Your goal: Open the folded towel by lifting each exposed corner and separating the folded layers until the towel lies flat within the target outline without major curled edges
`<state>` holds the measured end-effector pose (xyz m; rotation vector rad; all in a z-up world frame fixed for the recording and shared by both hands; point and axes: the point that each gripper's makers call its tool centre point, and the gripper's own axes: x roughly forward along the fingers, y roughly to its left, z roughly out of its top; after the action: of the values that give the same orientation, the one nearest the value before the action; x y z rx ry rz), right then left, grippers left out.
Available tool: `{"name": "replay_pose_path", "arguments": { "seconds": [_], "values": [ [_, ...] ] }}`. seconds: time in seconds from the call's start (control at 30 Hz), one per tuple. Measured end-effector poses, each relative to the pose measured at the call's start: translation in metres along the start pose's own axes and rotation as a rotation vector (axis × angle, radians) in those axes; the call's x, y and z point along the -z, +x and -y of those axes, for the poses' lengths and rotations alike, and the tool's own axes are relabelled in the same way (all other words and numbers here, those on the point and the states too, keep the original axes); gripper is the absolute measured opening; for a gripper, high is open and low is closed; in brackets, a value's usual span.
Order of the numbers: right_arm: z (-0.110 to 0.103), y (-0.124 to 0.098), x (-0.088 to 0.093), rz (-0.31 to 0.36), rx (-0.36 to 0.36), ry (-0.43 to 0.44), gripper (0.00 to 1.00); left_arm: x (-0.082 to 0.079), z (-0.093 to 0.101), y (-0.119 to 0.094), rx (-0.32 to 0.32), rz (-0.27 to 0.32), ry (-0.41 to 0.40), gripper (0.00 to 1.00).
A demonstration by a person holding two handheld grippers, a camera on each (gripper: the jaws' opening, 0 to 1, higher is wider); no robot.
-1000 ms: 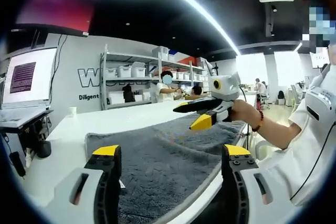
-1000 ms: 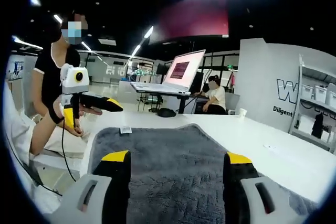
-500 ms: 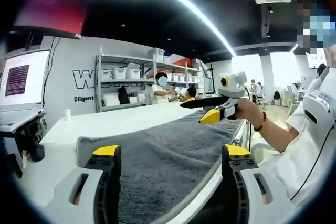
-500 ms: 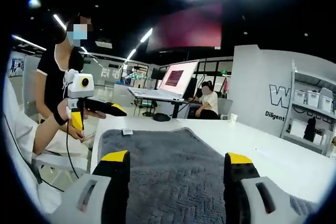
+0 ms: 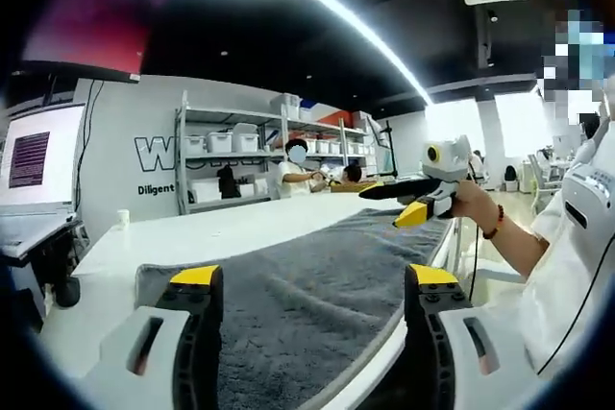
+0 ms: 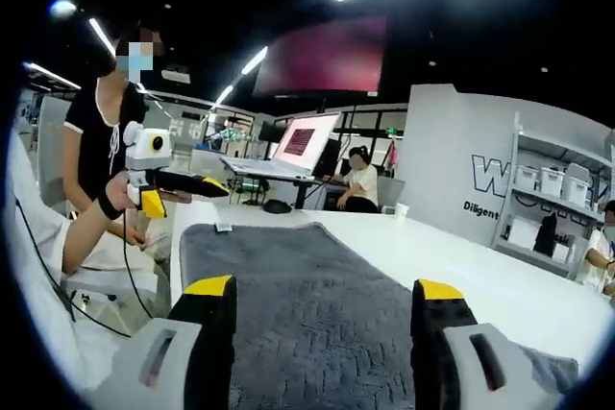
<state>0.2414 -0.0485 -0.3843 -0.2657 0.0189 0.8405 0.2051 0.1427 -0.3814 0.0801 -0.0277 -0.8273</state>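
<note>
A grey towel (image 5: 307, 285) lies spread along the near edge of a long white table (image 5: 211, 232); in the right gripper view the towel (image 6: 317, 295) has a small white label at its far left corner. My left gripper (image 5: 312, 287) hovers above one end of it, jaws wide apart and empty. My right gripper (image 6: 322, 300) is held over the other end, also open and empty. Each gripper appears in the other's view, held in a hand: the right gripper (image 5: 413, 201) and the left gripper (image 6: 168, 189), both raised off the cloth.
Shelving with white bins (image 5: 226, 156) and seated people stand beyond the table. A laptop (image 6: 288, 146) sits on a desk past the towel's far end, and a paper cup (image 6: 403, 209) rests on the table. A standing person (image 6: 106, 141) is at the left.
Both views have tilted up and drawn back a little, so both hands rose slightly. The towel has not moved. Both grippers stay open.
</note>
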Motion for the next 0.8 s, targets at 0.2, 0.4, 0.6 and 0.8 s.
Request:
{"name": "replay_pose_path", "arguments": {
  "seconds": [0.2, 0.4, 0.6, 0.8],
  "values": [
    [0.002, -0.021, 0.011, -0.030, 0.019, -0.002, 0.73, 0.003, 0.009, 0.004, 0.018, -0.019, 0.009, 0.78],
    [-0.006, -0.033, 0.017, -0.031, 0.018, -0.012, 0.74, 0.003, 0.015, 0.005, 0.046, -0.029, -0.010, 0.79],
    [-0.007, -0.045, 0.018, -0.020, 0.029, 0.005, 0.73, 0.003, 0.026, 0.008, 0.080, -0.035, -0.002, 0.80],
    [-0.011, -0.057, 0.018, -0.021, 0.030, -0.009, 0.74, 0.001, 0.032, 0.011, 0.106, -0.026, -0.018, 0.80]
  ]
}}
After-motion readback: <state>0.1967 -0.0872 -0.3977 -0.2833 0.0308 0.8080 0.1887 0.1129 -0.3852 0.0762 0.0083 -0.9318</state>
